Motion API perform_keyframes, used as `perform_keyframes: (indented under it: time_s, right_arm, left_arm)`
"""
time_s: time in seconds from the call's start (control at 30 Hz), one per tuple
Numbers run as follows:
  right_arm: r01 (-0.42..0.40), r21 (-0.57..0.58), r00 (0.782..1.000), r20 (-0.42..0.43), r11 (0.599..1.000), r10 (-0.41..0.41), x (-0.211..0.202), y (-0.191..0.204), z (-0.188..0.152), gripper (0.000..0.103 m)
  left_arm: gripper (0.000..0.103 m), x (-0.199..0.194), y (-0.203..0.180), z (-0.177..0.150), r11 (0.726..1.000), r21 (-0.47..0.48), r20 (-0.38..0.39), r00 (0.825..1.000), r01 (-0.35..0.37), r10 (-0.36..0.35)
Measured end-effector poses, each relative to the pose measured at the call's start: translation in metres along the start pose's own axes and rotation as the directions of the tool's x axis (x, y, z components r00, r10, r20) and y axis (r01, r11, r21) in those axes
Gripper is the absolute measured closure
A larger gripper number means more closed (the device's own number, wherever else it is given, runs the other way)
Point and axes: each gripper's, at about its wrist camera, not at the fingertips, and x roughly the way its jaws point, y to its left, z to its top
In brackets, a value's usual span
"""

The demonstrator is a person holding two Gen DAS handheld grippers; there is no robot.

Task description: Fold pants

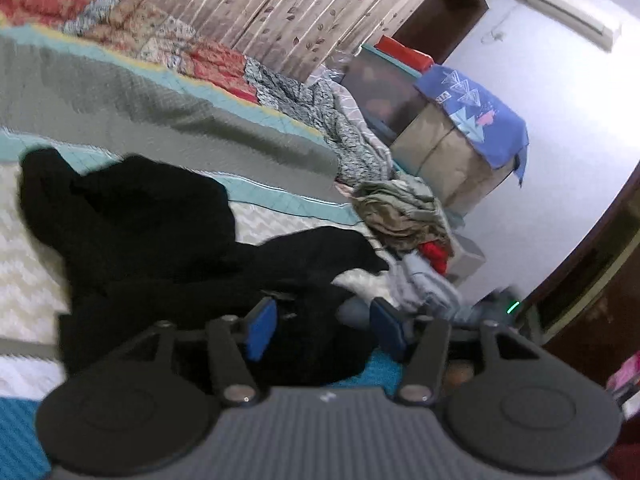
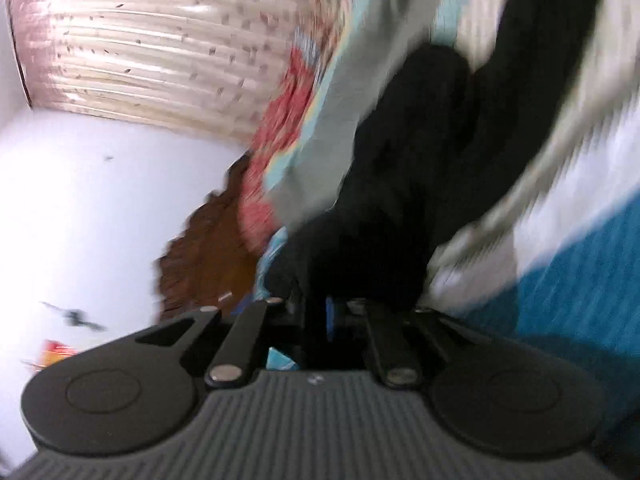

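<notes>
Black pants point(image 1: 160, 248) heaped on my bed point(image 1: 120, 92).
My left gripper point(image 1: 320, 326) is spread; my right gripper point(image 2: 340, 316) pinches the pants.

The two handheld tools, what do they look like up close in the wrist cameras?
Both look alike. The left tool has a dark grey ribbed body, two round black discs at its sides, and black link bars with silver pivot pins leading to fingers with blue pads. The right tool shows the same ribbed body, discs and pins; only a sliver of blue shows. No cables or sleeves are visible.
</notes>
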Motion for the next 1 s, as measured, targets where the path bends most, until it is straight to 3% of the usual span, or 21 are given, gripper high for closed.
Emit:
perform_keyframes:
  time_s: [0.03,0.1,0.2,0.3,0.43,0.47,0.53,0.57,0.6,0.63,0.73,0.83,0.9,0.93,1.0]
  right_arm:
    - [0.055,-0.061,0.997,0.057,0.997,-0.052,-0.012,0.005,0.012,0.092]
    - [0.187,-0.188,0.967,0.206,0.964,-0.147,-0.043,0.021,0.037,0.092]
    - [0.267,-0.288,0.921,0.356,0.92,-0.156,-0.081,0.034,0.058,0.092]
    - [0.314,-0.296,0.898,0.402,0.902,-0.18,-0.097,0.029,0.061,0.092]
    - [0.357,-0.245,0.882,0.407,0.902,-0.238,-0.108,0.004,0.049,0.092]
    - [0.365,-0.22,0.878,0.403,0.905,-0.256,-0.108,-0.003,0.047,0.092]
    - [0.383,-0.17,0.871,0.394,0.908,-0.293,-0.111,-0.016,0.045,0.092]
    - [0.399,-0.145,0.864,0.39,0.906,-0.318,-0.107,-0.016,0.047,0.092]
    - [0.417,-0.125,0.858,0.382,0.9,-0.344,-0.105,-0.021,0.051,0.092]
    - [0.435,-0.115,0.851,0.377,0.893,-0.366,-0.105,-0.023,0.056,0.092]
    - [0.49,-0.12,0.82,0.399,0.863,-0.41,-0.101,-0.014,0.086,0.092]
    - [0.456,-0.126,0.791,0.511,0.881,-0.336,-0.111,0.015,0.129,0.092]
    - [0.39,-0.145,0.768,0.596,0.909,-0.234,-0.127,0.038,0.142,0.092]
    - [0.358,-0.163,0.756,0.628,0.919,-0.183,-0.137,0.046,0.145,0.092]
    - [0.323,-0.2,0.73,0.674,0.925,-0.109,-0.156,0.055,0.139,0.092]
  left_arm:
    - [0.047,-0.007,0.006,0.005,0.999,0.008,0.015,0.999,-0.031,0.031]
    - [0.035,-0.019,0.024,0.021,0.994,-0.015,0.047,0.993,-0.11,0.11]
    - [0.024,-0.017,0.068,0.058,0.965,-0.108,0.055,0.968,-0.238,0.245]
    - [0.022,0.011,0.119,0.092,0.918,-0.189,0.013,0.933,-0.35,0.358]
    - [0.018,0.08,0.185,0.121,0.827,-0.295,-0.151,0.878,-0.478,0.454]
    - [0.022,0.093,0.199,0.12,0.807,-0.317,-0.189,0.867,-0.498,0.46]
    - [0.061,0.122,0.225,0.116,0.767,-0.358,-0.28,0.845,-0.532,0.455]
    - [0.09,0.134,0.231,0.112,0.752,-0.367,-0.322,0.833,-0.548,0.45]
    - [0.092,0.142,0.236,0.112,0.73,-0.384,-0.35,0.82,-0.566,0.452]
    - [0.092,0.144,0.235,0.117,0.717,-0.401,-0.348,0.819,-0.57,0.456]
    - [0.093,0.124,0.205,0.164,0.764,-0.39,-0.227,0.858,-0.514,0.461]
    - [0.093,0.058,0.167,0.214,0.835,-0.427,-0.021,0.927,-0.346,0.374]
    - [0.093,0.008,0.141,0.227,0.877,-0.401,0.112,0.936,-0.264,0.333]
    - [0.093,-0.021,0.128,0.226,0.9,-0.371,0.18,0.933,-0.229,0.311]
    - [0.092,-0.059,0.113,0.212,0.92,-0.328,0.248,0.92,-0.213,0.302]
